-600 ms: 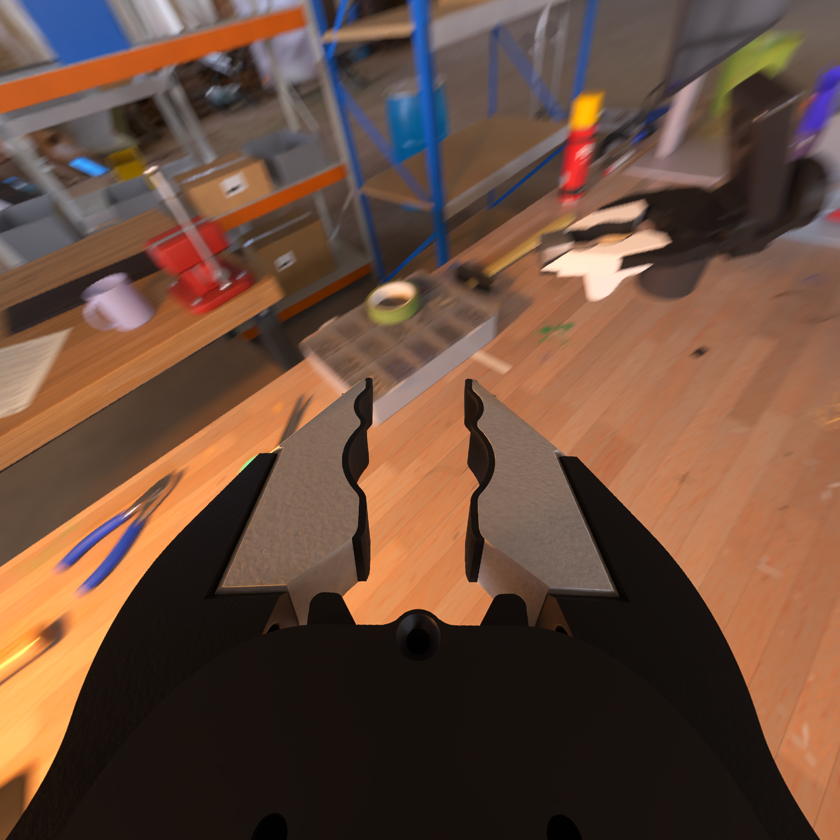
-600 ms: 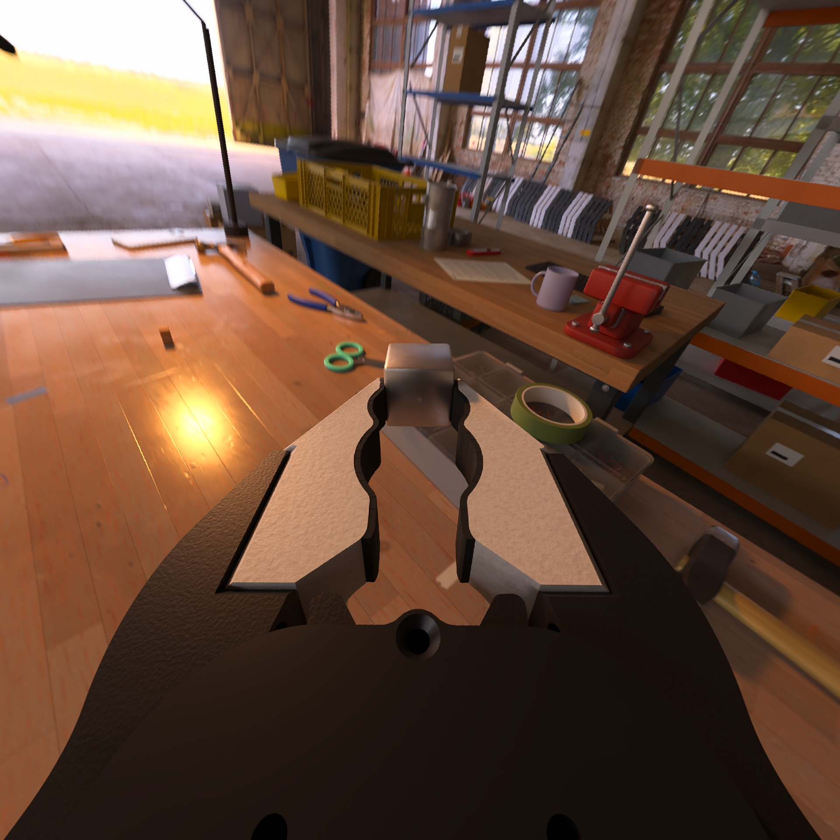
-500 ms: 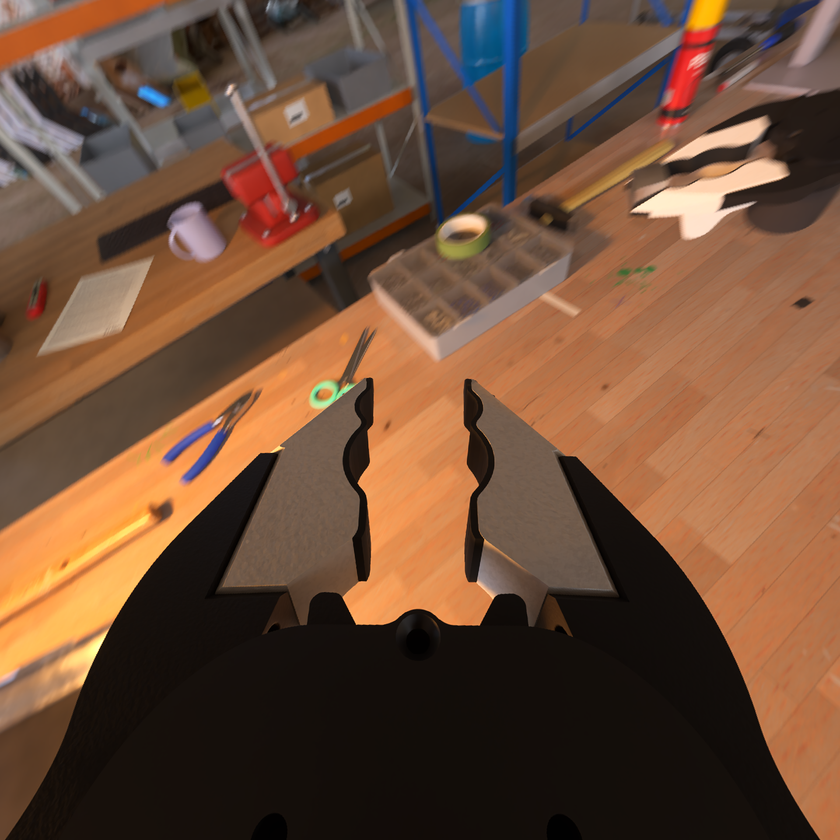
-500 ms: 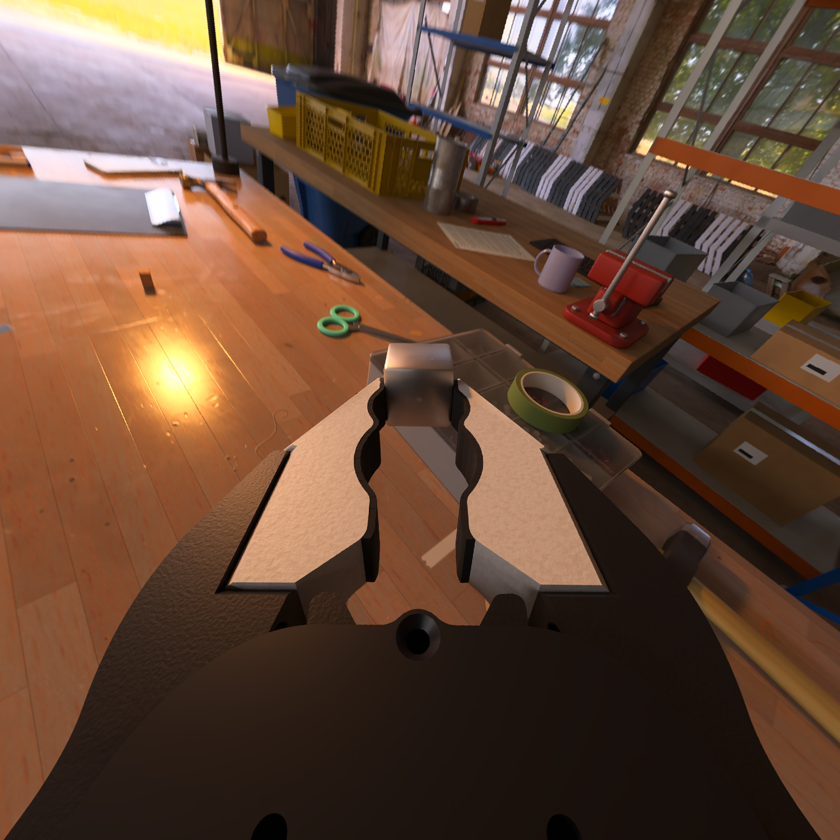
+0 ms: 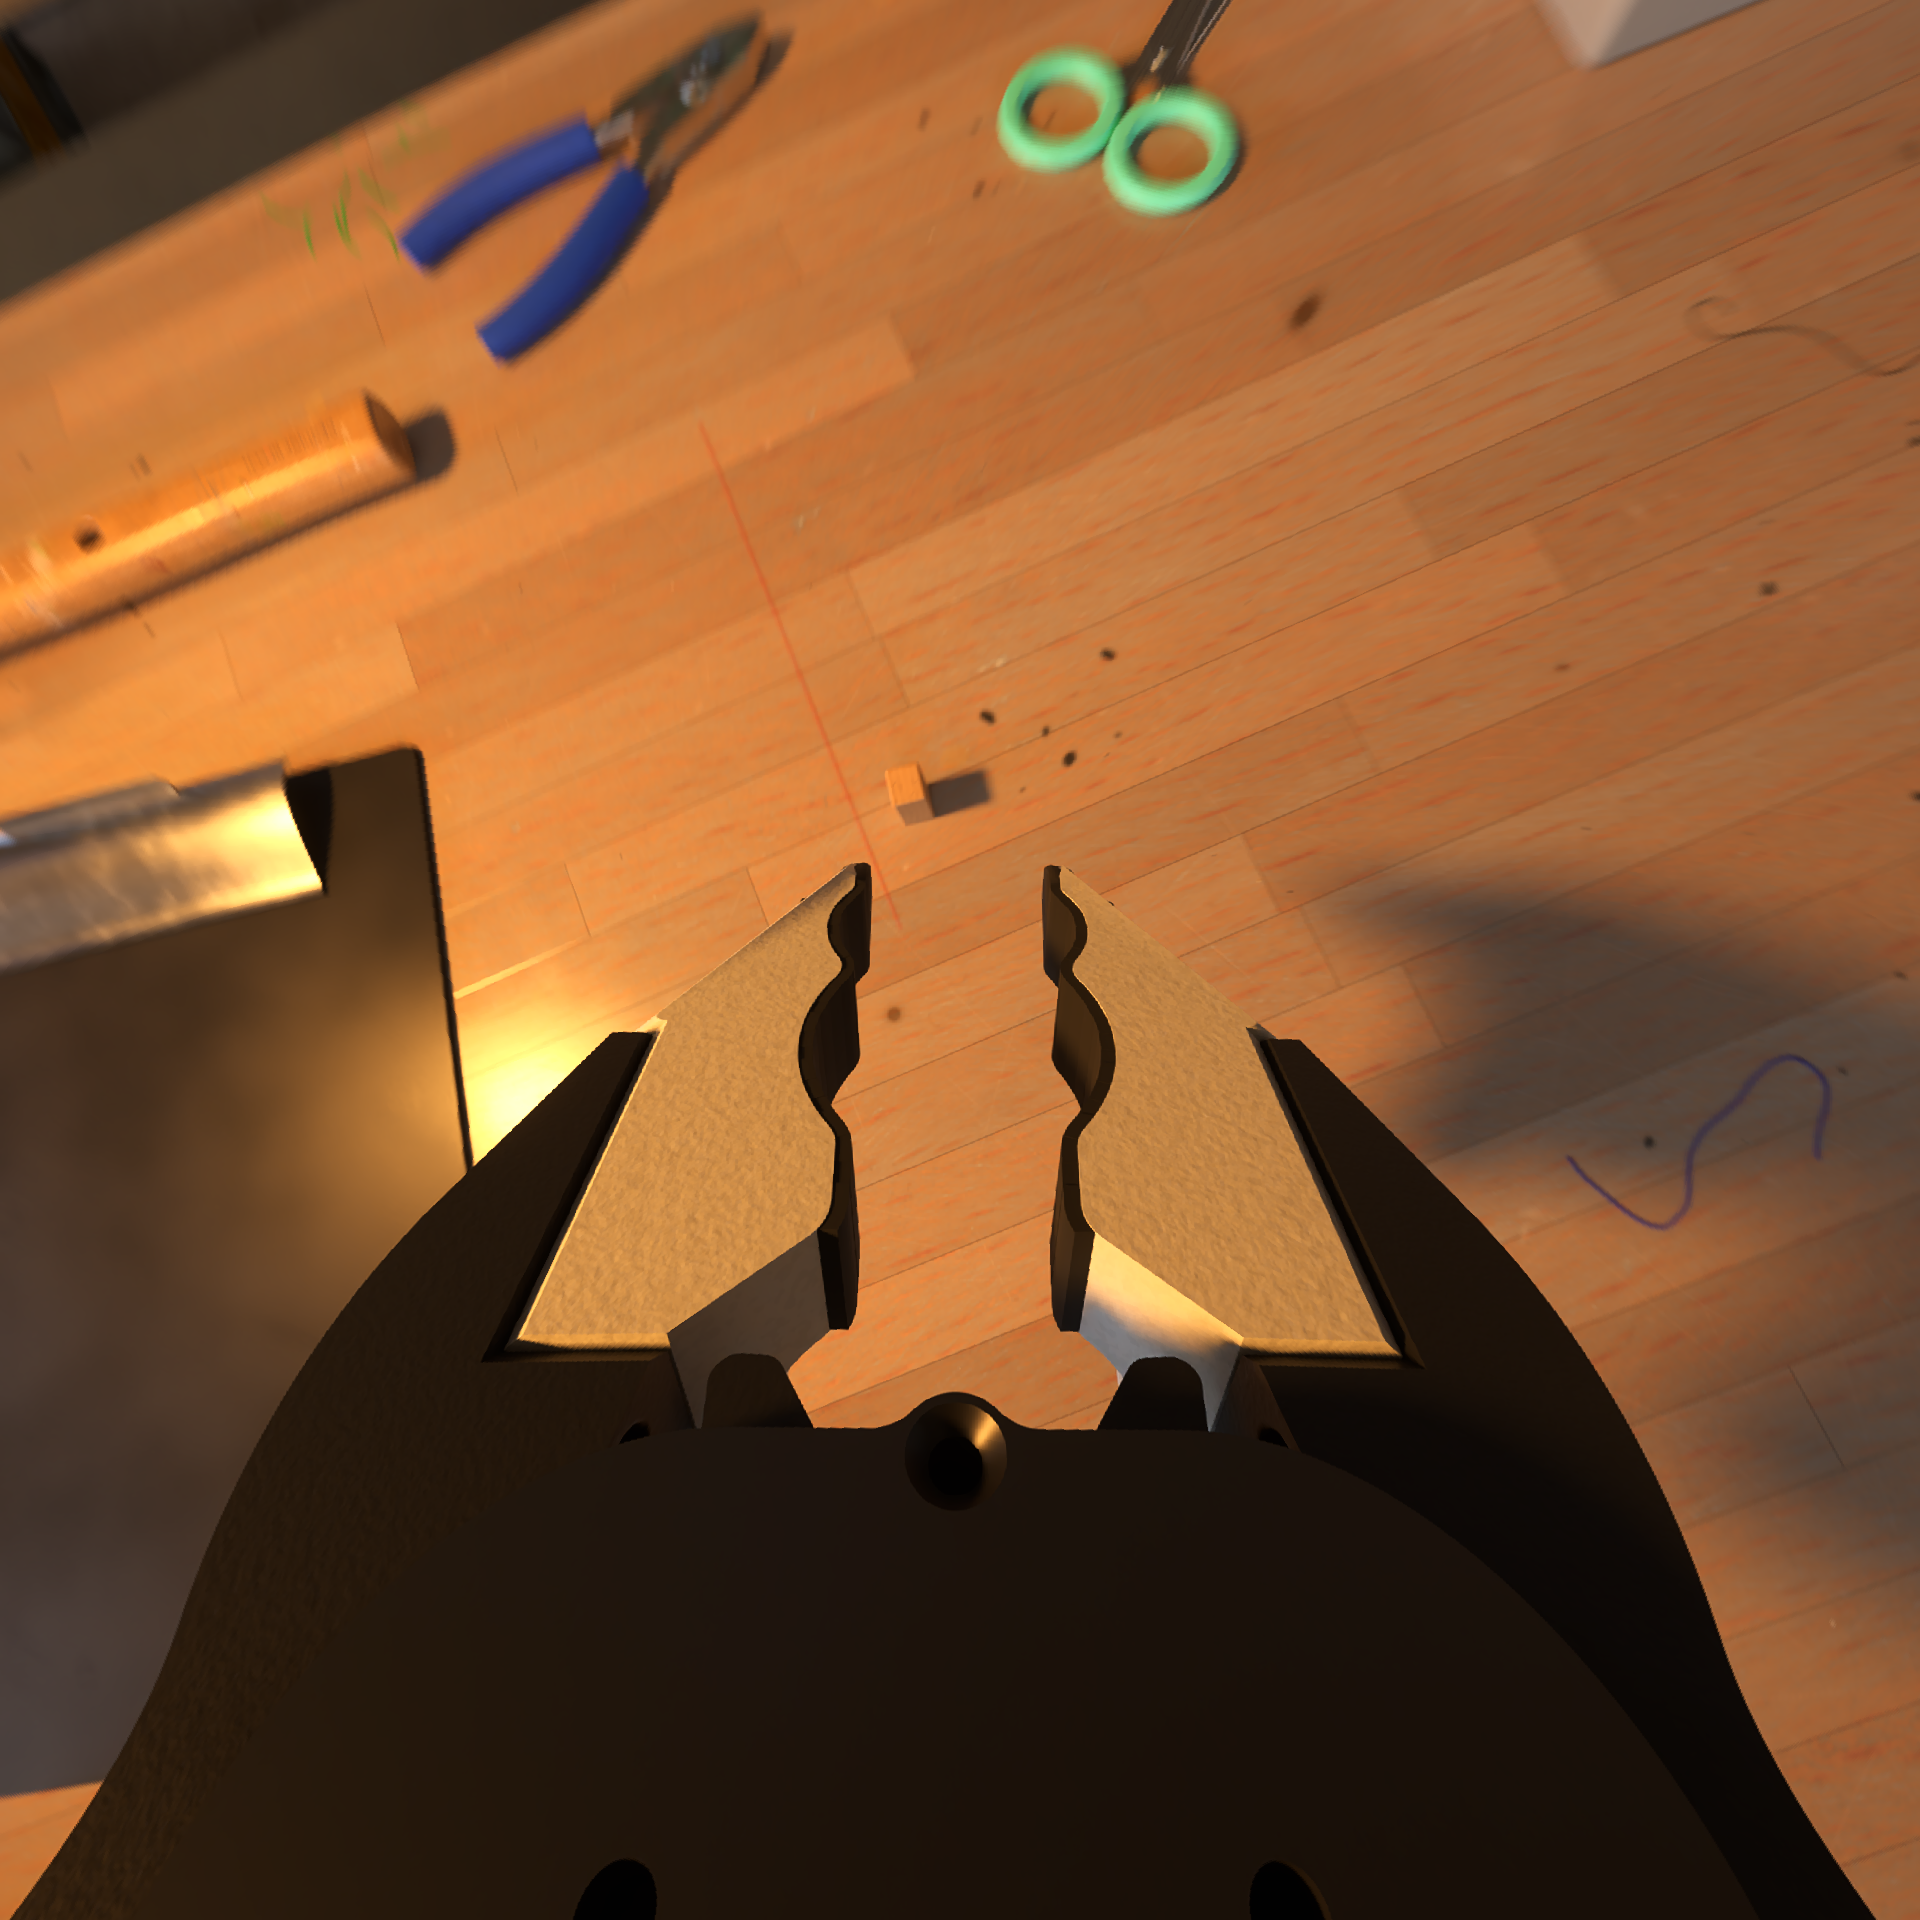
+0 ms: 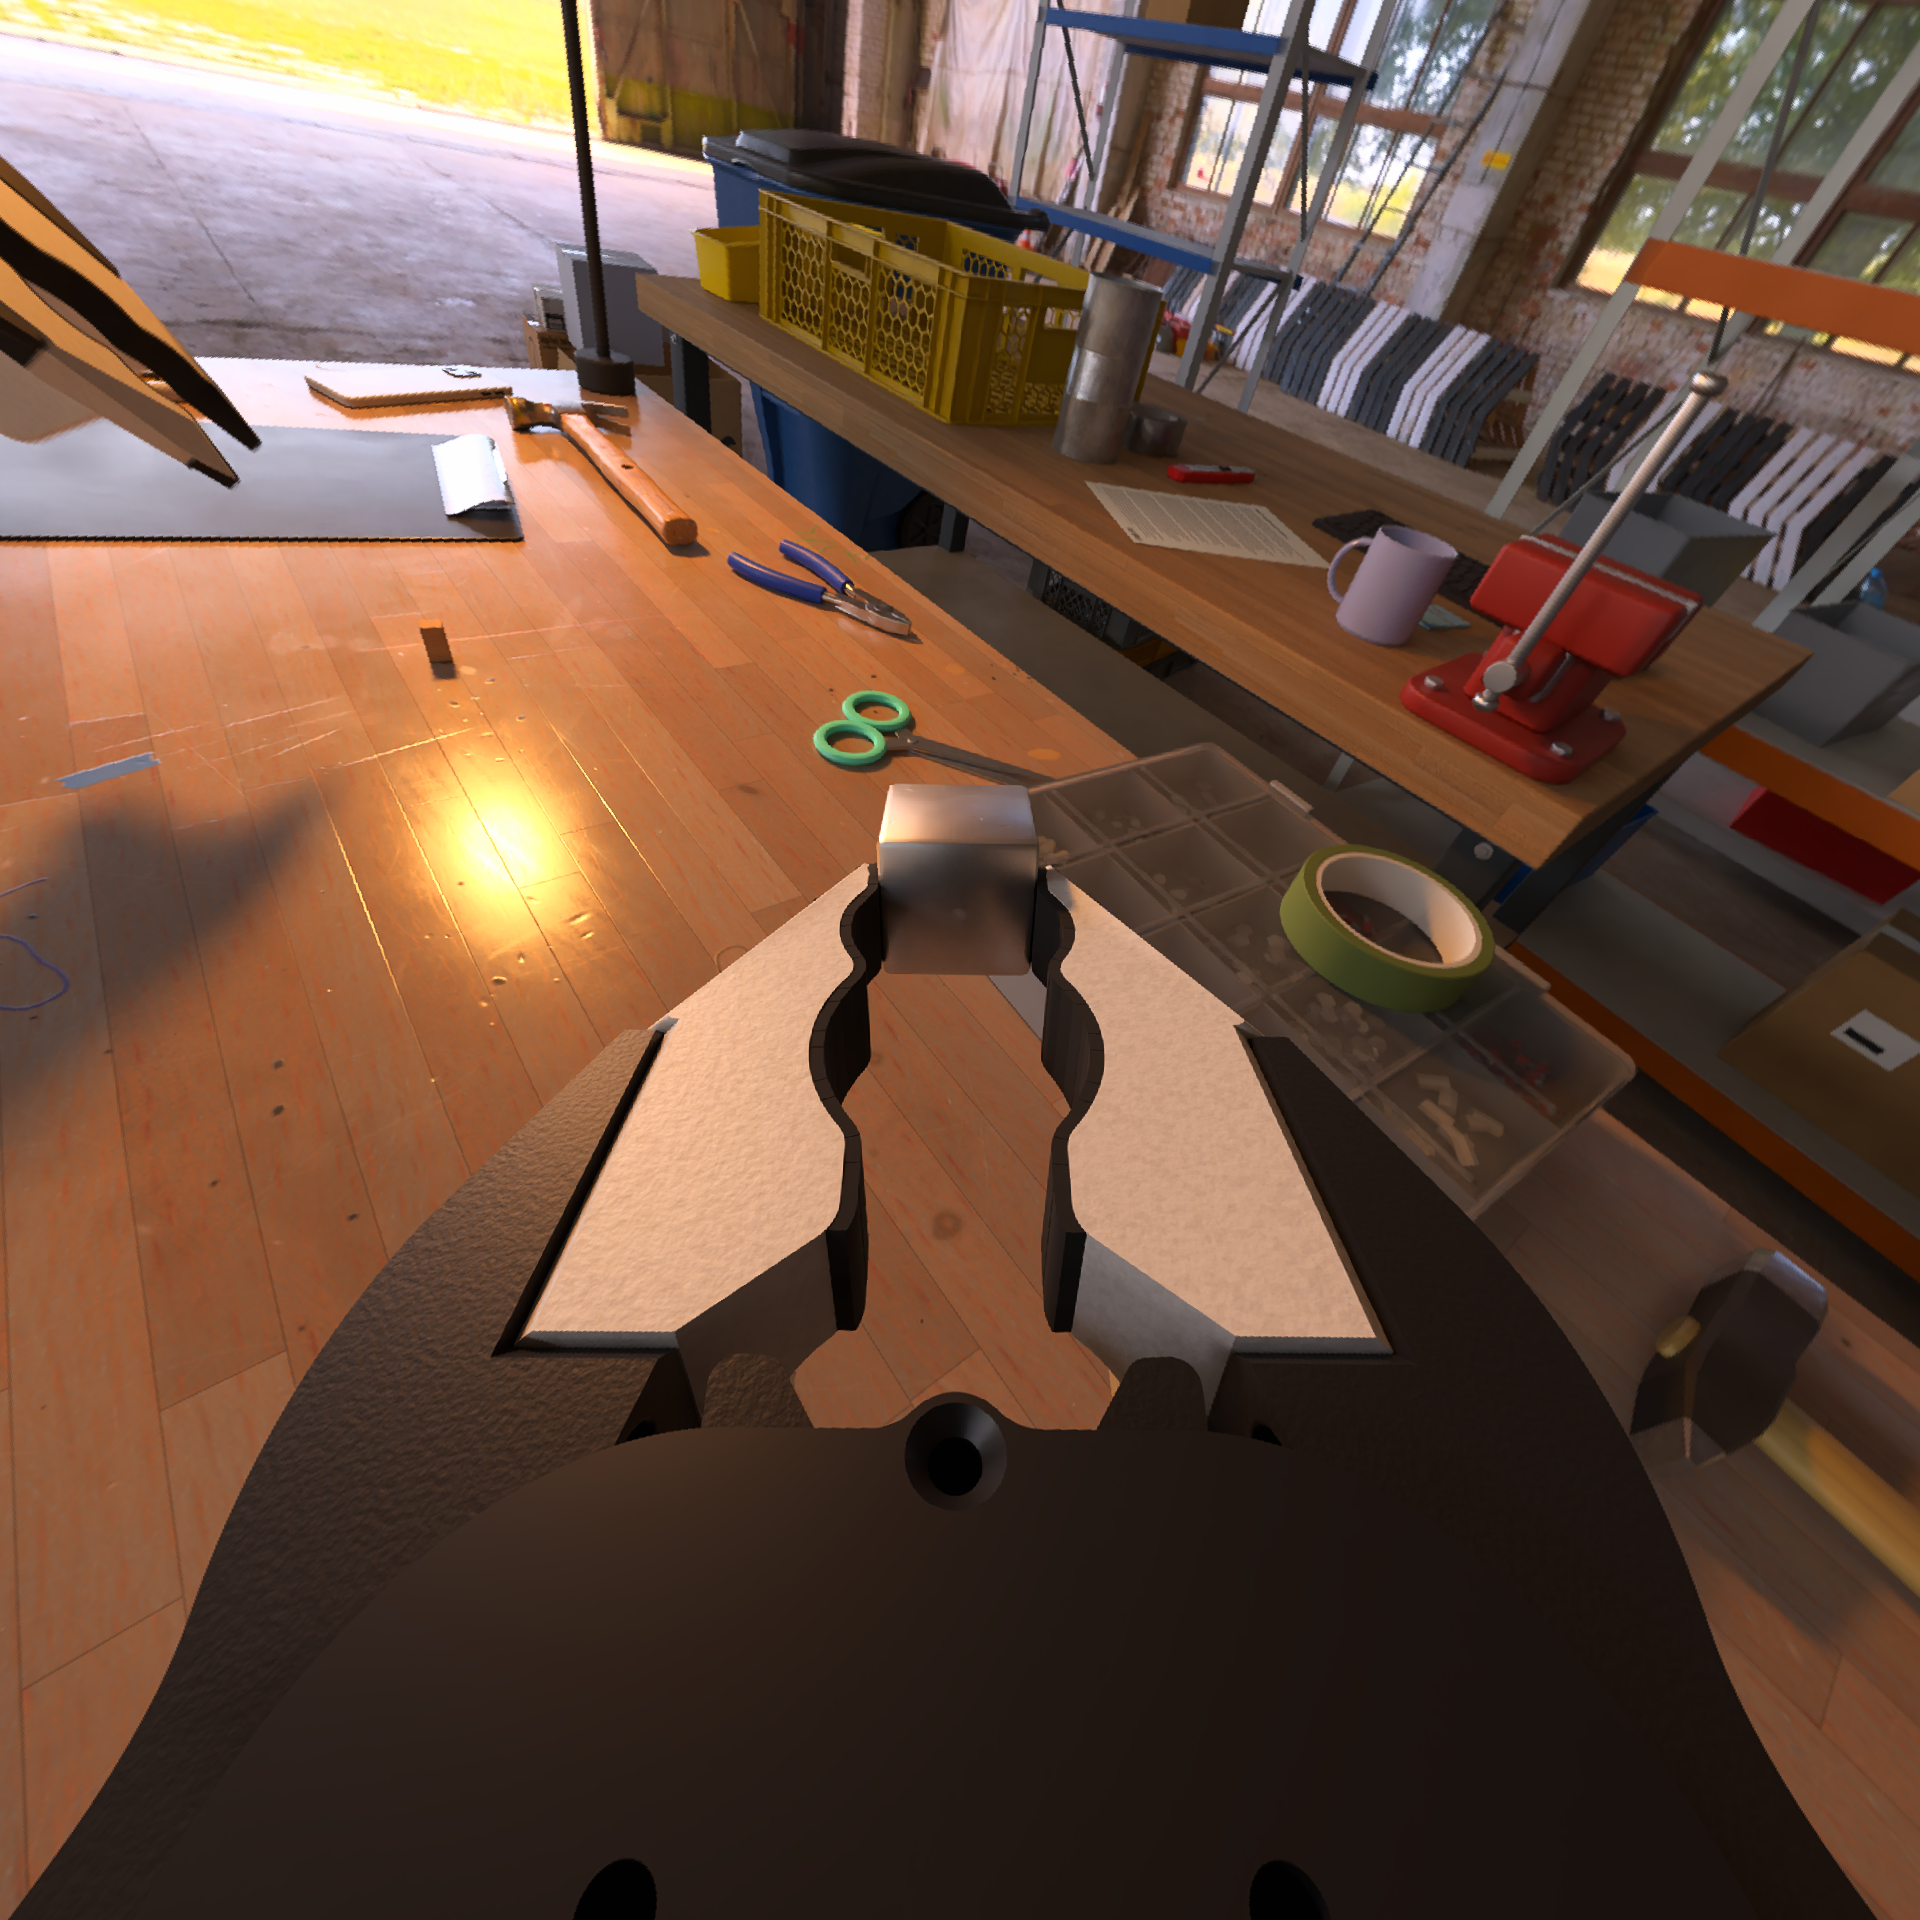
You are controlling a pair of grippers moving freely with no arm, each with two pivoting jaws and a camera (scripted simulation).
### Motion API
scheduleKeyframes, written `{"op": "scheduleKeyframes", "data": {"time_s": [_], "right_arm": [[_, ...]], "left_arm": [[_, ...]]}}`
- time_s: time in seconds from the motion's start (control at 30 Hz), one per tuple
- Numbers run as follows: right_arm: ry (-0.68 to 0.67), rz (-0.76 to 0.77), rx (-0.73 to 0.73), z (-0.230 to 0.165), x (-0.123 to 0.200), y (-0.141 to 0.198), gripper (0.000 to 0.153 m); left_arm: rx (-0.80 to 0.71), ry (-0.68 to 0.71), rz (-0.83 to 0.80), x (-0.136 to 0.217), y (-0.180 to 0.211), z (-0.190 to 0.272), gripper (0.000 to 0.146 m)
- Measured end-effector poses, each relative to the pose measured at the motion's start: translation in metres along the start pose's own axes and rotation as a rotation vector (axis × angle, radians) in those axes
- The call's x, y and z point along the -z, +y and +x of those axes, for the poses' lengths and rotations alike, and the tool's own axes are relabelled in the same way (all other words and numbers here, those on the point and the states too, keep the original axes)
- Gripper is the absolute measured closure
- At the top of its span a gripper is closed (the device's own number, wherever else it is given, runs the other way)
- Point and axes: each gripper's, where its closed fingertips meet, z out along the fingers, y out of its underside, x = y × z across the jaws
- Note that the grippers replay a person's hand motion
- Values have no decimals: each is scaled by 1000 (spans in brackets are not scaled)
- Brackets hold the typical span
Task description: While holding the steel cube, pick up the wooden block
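The right gripper (image 6: pixel 956 894) is clamped on the steel cube (image 6: pixel 956 878) at its fingertips, above the wooden workbench (image 6: pixel 312 935). The left gripper (image 5: pixel 956 883), fingers spread with nothing between them, points down at the wooden block (image 5: pixel 906 792), which stands on the bench just beyond the tips, toward 12 o'clock. Blue-handled pliers (image 5: pixel 566 197) lie at 11 o'clock and green-handled scissors (image 5: pixel 1122 130) at 1 o'clock, both slightly blurred. What looks like a hammer handle (image 5: pixel 197 514) lies at 10 o'clock.
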Motion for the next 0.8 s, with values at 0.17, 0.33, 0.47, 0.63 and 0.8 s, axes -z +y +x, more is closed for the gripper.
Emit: {"op": "scheduleKeyframes", "data": {"time_s": [0.17,0.33,0.47,0.63,0.8], "right_arm": [[41,-31,-12,12,6,7,125],[72,-60,-12,20,11,14,125],[68,-76,-15,20,10,16,125],[80,-152,42,19,6,25,125],[85,-208,112,13,2,27,125]], "left_arm": [[213,110,-76,-38,4,-9,121],[340,148,-184,-66,8,-19,125],[405,175,-296,-86,15,-16,121],[408,147,-314,-100,10,-15,118],[382,106,-395,-106,17,-14,117]]}}
